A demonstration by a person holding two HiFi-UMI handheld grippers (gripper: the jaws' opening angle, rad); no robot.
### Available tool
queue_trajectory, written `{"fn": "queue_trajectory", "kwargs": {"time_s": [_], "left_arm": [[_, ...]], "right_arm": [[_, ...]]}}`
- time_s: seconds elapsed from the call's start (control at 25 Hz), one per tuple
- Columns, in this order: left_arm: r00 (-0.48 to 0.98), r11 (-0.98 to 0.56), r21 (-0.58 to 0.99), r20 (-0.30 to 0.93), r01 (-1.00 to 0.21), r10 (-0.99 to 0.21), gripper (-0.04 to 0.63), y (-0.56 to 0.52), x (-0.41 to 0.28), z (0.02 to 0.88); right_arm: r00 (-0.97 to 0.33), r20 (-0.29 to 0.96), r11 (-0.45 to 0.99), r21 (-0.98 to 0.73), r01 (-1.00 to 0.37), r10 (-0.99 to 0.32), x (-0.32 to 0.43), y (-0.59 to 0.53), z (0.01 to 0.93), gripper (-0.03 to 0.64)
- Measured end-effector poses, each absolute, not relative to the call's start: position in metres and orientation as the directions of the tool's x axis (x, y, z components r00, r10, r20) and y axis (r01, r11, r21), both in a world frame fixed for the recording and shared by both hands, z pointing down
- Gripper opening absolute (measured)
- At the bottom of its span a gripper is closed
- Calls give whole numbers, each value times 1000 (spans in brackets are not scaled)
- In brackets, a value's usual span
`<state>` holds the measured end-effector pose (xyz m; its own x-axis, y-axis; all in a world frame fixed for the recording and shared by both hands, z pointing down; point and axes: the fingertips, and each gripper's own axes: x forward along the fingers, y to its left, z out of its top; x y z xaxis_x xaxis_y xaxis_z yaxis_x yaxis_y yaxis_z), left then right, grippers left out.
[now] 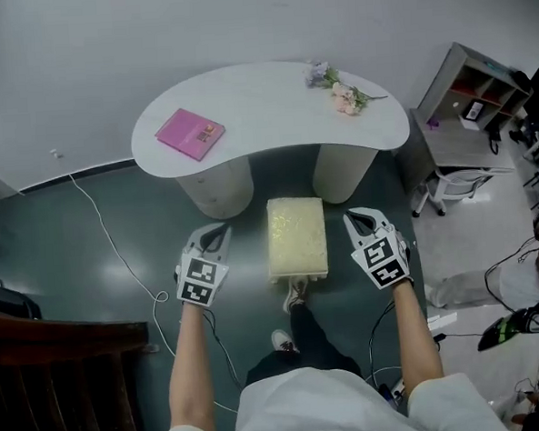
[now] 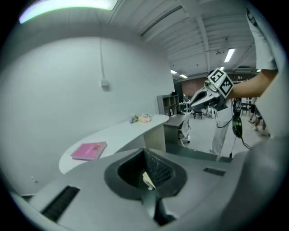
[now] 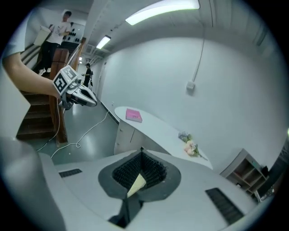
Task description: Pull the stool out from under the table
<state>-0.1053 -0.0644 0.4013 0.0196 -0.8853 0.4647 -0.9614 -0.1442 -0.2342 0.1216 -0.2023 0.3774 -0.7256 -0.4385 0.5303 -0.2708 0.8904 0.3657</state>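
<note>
The cream stool point(image 1: 296, 238) stands on the dark floor just in front of the white kidney-shaped table point(image 1: 263, 110), between its two legs. My left gripper point(image 1: 218, 231) hovers to the stool's left and my right gripper point(image 1: 359, 218) to its right; neither touches it. Both are shut with nothing held. In the left gripper view the jaws point(image 2: 145, 152) meet in front of the table point(image 2: 117, 131), and the right gripper point(image 2: 198, 100) shows beyond. The right gripper view has its closed jaws point(image 3: 142, 152) below the table point(image 3: 158, 127), with the left gripper point(image 3: 86, 97) at the left.
A pink book point(image 1: 190, 133) and a flower sprig point(image 1: 342, 92) lie on the table. A grey shelf unit point(image 1: 480, 88) and a white chair point(image 1: 454, 185) stand at the right. A white cable point(image 1: 117, 256) trails on the floor; dark wooden furniture point(image 1: 60, 359) is lower left.
</note>
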Motion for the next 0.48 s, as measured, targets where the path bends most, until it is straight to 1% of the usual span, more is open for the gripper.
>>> {"fn": "queue_trajectory", "kwargs": {"time_s": [0.24,0.48], "left_arm": [[-1,-141,-368,358,-919,-934,18,-46,-88,303],[7,-129,-474,250,-871,-968,18,-25,-58,230]], "right_arm": [[-806,408,869,429,-245,-429,112,-170,279,15],[-850,310,838,491,-240,-425,117,-142,223,15]]}}
